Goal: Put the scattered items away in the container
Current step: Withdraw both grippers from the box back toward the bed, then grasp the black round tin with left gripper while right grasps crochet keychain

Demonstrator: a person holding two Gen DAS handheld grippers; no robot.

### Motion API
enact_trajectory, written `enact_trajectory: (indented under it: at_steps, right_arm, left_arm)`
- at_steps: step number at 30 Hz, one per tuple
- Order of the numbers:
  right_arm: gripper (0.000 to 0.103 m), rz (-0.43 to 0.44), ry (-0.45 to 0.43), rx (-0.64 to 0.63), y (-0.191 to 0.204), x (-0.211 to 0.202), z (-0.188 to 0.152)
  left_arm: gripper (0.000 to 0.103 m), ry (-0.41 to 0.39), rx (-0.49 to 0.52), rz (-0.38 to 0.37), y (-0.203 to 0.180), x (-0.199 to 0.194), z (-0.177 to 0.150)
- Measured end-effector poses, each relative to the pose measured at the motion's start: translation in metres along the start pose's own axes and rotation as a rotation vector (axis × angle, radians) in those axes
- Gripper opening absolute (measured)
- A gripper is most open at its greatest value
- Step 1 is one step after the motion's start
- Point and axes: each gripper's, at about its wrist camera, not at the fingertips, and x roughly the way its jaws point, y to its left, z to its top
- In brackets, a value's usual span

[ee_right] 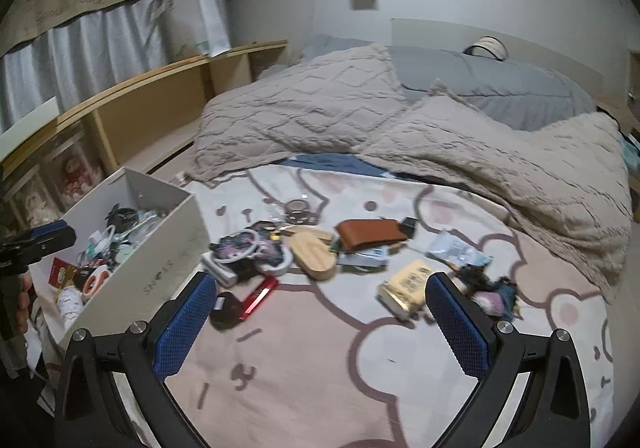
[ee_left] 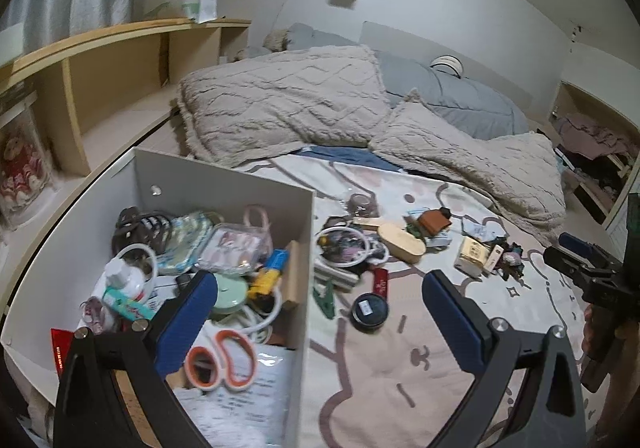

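1 box (ee_left: 224, 184), 1 scissors (ee_left: 222, 358), 1 wood brush (ee_right: 314, 254), 1 brown wallet (ee_right: 370, 234), 1 black tin (ee_left: 369, 309).

Orange scissors (ee_left: 224, 358), red lighter (ee_right: 258, 298), white box (ee_right: 172, 268)

Your right gripper (ee_right: 320, 296) hangs over the bed (ee_right: 312, 376) with its blue-padded jaws spread wide and nothing between them. Just ahead lie a black round tin (ee_right: 226, 310) touching a red case (ee_right: 258, 298), a wooden brush (ee_right: 314, 254), a brown wallet (ee_right: 372, 234) and a yellow packet (ee_right: 404, 288). The white box (ee_right: 160, 272) sits at left, already cluttered, with your left gripper (ee_right: 40, 240) beside it.
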Motion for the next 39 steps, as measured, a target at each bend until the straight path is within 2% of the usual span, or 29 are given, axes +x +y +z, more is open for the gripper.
enact_trajectory:
  at_steps: [9,19,24,30,39]
  right_arm:
    - [0.103,-0.073,-0.003,0.070,-0.047,-0.010,-0.016]
    - [0.103,-0.134,0.025,0.102,-0.082,-0.008,-0.041]
    - [0.103,-0.164,0.055,0.107,-0.096,0.000,-0.055]
    - [0.103,-0.196,0.099,0.105,-0.110,0.010,-0.070]
    - [0.103,-0.254,0.161,0.109,-0.132,0.037,-0.089]
  left_arm:
    - [0.103,0.006,0.044,-0.021,-0.034,0.018,-0.005]
    - [0.103,0.025,0.140,-0.047,-0.070,0.038,-0.013]
    - [0.103,0.054,0.177,-0.028,-0.083,0.055,-0.020]
    - [0.103,0.138,0.216,-0.023,-0.096,0.086,-0.033]
    - [0.103,0.210,0.263,-0.009,-0.103,0.118,-0.053]
